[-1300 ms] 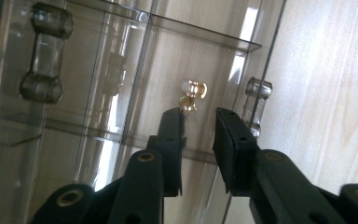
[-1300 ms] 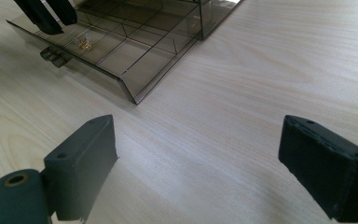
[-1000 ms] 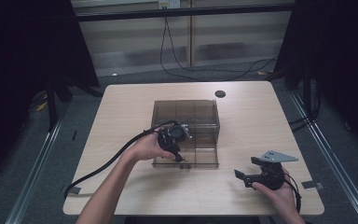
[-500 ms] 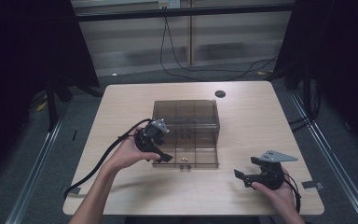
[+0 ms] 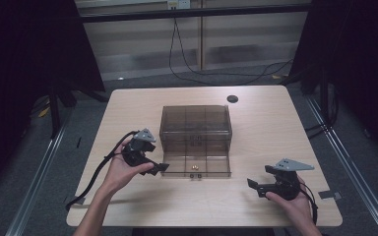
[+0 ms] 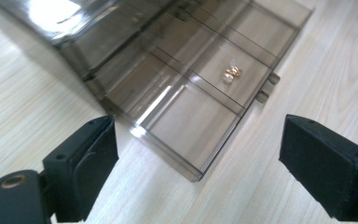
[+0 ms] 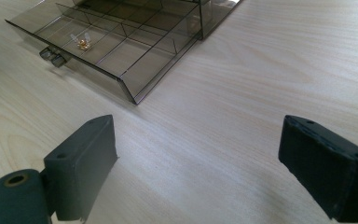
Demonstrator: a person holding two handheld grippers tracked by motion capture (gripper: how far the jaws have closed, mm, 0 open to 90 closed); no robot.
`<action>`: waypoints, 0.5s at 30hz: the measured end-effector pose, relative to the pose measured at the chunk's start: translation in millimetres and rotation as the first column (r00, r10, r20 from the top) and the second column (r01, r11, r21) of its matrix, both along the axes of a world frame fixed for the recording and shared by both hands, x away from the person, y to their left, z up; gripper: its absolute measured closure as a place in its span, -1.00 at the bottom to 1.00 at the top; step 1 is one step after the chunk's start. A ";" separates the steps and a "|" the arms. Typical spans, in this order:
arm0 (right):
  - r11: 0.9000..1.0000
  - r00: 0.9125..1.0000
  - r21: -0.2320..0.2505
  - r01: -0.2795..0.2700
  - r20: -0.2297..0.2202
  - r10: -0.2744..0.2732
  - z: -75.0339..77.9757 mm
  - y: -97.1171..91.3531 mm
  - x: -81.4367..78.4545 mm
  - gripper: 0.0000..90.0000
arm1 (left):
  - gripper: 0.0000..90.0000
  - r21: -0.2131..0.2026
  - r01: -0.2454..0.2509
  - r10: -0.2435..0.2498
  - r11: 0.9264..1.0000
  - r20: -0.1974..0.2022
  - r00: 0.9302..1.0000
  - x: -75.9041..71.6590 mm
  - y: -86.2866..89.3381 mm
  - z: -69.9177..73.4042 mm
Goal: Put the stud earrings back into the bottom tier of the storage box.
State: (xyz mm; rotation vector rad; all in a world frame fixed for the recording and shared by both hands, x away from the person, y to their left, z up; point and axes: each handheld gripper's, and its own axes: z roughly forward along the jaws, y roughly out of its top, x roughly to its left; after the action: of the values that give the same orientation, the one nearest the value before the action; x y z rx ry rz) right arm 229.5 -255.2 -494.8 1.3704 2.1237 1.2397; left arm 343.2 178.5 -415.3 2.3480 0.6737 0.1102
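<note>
A smoky clear plastic drawer box (image 5: 196,123) stands mid-table with its divided drawer (image 5: 197,167) pulled out toward me. A small gold item (image 5: 195,167) (image 6: 232,73) (image 7: 82,44) lies in the drawer's middle front compartment. My left gripper (image 5: 161,168) (image 6: 198,161) is open, held just left of the drawer's front corner, with nothing between its jaws. The right gripper (image 5: 252,184) (image 7: 198,163) is open too, low over the bare table right of the drawer and near the front edge.
A small black disc (image 5: 232,98) lies at the far side of the wooden table (image 5: 266,132). The left gripper's black cable (image 5: 96,177) trails to the front left edge. A piece of tape (image 5: 326,194) sits by the right front corner.
My left gripper has pulled back from over the drawer to the left, and now sits beside the drawer's left front corner. The right gripper has barely moved.
</note>
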 end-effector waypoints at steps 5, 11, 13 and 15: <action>1.000 1.000 0.000 -0.001 0.000 0.001 0.2 0.0 -0.4 -0.77 | -0.83 -0.017 -0.045 0.045 0.999 0.020 0.999 -12.1 14.7 -3.8; 1.000 1.000 -0.001 0.000 0.000 0.000 -0.2 0.2 0.0 -0.77 | -0.81 -0.013 -0.103 0.103 0.995 0.063 0.993 -27.5 31.0 -9.1; 1.000 1.000 -0.001 0.001 -0.003 -0.001 -0.3 0.1 0.1 -0.77 | -0.81 -0.027 -0.132 0.134 0.991 0.077 0.988 -32.0 37.2 -11.2; 1.000 1.000 0.000 0.002 -0.006 -0.002 -0.4 0.0 0.4 -0.77 | -0.79 -0.055 -0.166 0.170 0.985 0.090 0.981 -36.2 44.2 -13.1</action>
State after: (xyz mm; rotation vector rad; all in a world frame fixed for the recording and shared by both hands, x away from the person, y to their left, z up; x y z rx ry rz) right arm 229.9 -255.2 -495.2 1.3774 2.1258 1.2362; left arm 307.0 222.7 -428.3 2.2225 0.8183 0.2752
